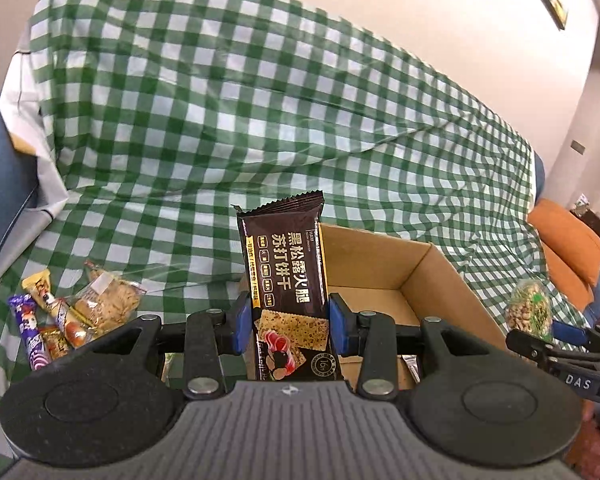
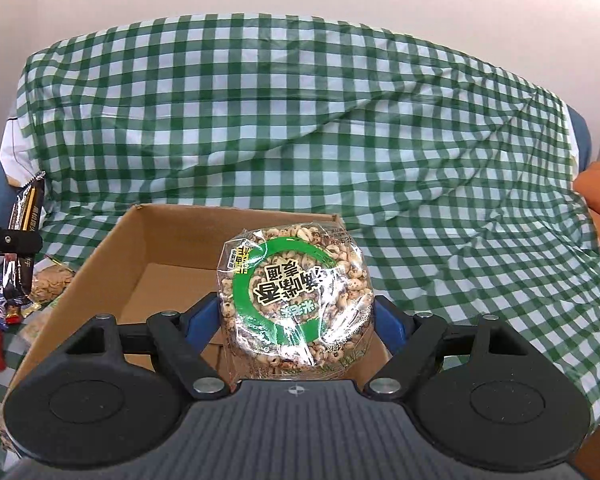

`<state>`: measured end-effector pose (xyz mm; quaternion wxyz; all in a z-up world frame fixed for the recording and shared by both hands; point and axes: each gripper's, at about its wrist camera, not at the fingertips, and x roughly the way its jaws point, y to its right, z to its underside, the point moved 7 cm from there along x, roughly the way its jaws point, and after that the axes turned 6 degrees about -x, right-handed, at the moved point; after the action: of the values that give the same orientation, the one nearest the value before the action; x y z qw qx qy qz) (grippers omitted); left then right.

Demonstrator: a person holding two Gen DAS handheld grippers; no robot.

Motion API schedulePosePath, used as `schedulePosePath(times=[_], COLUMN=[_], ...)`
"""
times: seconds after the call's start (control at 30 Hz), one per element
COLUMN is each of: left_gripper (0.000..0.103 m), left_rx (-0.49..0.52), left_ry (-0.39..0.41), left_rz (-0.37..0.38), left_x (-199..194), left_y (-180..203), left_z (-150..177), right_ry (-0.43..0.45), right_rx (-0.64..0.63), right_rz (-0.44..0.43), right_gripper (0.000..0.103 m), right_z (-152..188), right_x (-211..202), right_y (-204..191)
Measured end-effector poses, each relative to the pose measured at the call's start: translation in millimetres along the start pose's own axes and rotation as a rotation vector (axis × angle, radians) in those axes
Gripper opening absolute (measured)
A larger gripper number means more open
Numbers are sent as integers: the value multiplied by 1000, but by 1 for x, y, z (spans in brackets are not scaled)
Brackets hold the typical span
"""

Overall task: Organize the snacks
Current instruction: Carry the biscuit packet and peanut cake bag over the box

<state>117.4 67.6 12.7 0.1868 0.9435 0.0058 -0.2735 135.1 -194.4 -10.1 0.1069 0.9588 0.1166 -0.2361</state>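
Note:
My left gripper [image 1: 290, 326] is shut on a dark brown cracker packet [image 1: 286, 272], held upright by its lower half over the left edge of an open cardboard box [image 1: 440, 276]. My right gripper [image 2: 296, 316] is shut on a round puffed-grain cake [image 2: 296, 292] in clear wrap with a green ring label, above the box [image 2: 112, 256]. The grain cake [image 1: 530, 314] and the right gripper also show at the right of the left wrist view. The cracker packet [image 2: 26, 216] appears at the left edge of the right wrist view.
A pile of small snack packets [image 1: 72, 312] lies on the green checked cloth [image 1: 260, 120] left of the box, also seen as snack packets [image 2: 20, 300]. An orange cushion [image 1: 568, 252] sits to the right. A small wrapper [image 1: 410, 366] lies inside the box.

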Motion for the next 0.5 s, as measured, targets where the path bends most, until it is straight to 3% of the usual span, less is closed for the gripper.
schedulePosePath(times=[0.5], left_gripper=[43], left_rx=[28], left_ry=[40], left_rz=[41], left_x=[-5], left_y=[4], left_z=[-3], right_ry=[14], right_rx=[-25], right_rz=[2], right_gripper=[81], right_z=[-4], right_x=[6], right_y=[-9])
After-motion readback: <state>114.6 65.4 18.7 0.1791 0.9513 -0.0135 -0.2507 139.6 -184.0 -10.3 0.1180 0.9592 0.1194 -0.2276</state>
